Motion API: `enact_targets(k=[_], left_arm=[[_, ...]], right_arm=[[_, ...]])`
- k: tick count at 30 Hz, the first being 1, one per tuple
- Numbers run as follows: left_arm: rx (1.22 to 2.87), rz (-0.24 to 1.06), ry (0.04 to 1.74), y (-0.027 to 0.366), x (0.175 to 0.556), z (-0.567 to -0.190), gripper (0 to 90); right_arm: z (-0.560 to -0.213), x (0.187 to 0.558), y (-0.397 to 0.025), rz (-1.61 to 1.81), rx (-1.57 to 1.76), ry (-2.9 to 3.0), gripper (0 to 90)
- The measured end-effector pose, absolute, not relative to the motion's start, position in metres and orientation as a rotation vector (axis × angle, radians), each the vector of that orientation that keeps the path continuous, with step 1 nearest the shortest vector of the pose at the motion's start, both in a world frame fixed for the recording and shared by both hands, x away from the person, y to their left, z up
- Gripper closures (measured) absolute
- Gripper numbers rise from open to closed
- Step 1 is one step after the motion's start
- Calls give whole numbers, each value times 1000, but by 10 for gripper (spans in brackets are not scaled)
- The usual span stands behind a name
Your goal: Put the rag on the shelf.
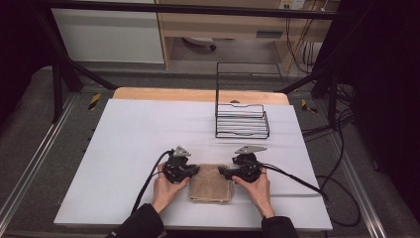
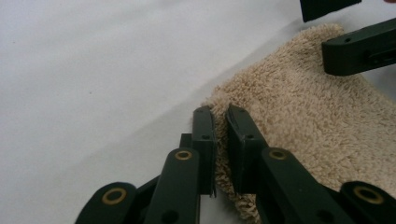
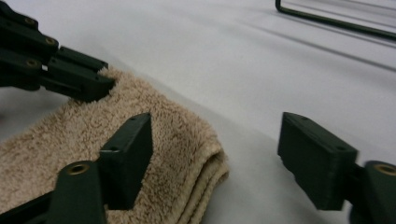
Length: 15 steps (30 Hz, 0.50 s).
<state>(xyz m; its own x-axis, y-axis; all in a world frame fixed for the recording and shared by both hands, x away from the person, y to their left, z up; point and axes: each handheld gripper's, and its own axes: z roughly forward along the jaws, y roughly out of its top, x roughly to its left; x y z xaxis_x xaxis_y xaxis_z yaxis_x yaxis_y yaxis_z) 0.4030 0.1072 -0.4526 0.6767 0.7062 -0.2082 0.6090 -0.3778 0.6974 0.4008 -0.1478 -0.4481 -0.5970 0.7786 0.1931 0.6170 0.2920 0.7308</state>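
Folded towel gripped at one corner, the other corner not yet taken.

The beige towel [image 1: 212, 183] lies folded on the table [image 1: 129, 144] near its 6 o'clock edge, with a wire rack [image 1: 241, 119] at about 1 o'clock from it. The left gripper [image 2: 220, 120] is pinched onto the towel's corner (terry bunched between the jaws), while the right gripper [image 3: 215, 140] stands wide, straddling the opposite corner. Next, I judge, the right jaws must close on that corner before any lift or fold.

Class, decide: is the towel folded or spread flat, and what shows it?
Folded. The towel shows stacked layers at its rounded edge in the right gripper view, and it lies as a compact rectangle on the table.
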Motion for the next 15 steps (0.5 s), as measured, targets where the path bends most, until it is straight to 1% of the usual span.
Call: enact_targets(k=[3, 5, 10, 12, 13, 15], left_arm=[[2108, 159, 1002, 107, 403, -452, 814], [2109, 158, 1001, 107, 403, -452, 815], [2104, 147, 1004, 108, 404, -453, 815], [2107, 150, 1000, 108, 404, -452, 814], [2111, 159, 995, 108, 403, -452, 814], [2111, 162, 993, 107, 403, -452, 813]], right_arm=[[-449, 399, -148, 1180, 1293, 2367, 428], [-449, 398, -147, 1179, 1308, 2382, 482], [-451, 398, -146, 1178, 1338, 2420, 584], [-451, 398, -146, 1179, 1350, 2424, 592], [-451, 397, -146, 1178, 1360, 2422, 629], [-451, 396, -146, 1180, 1369, 2429, 665]])
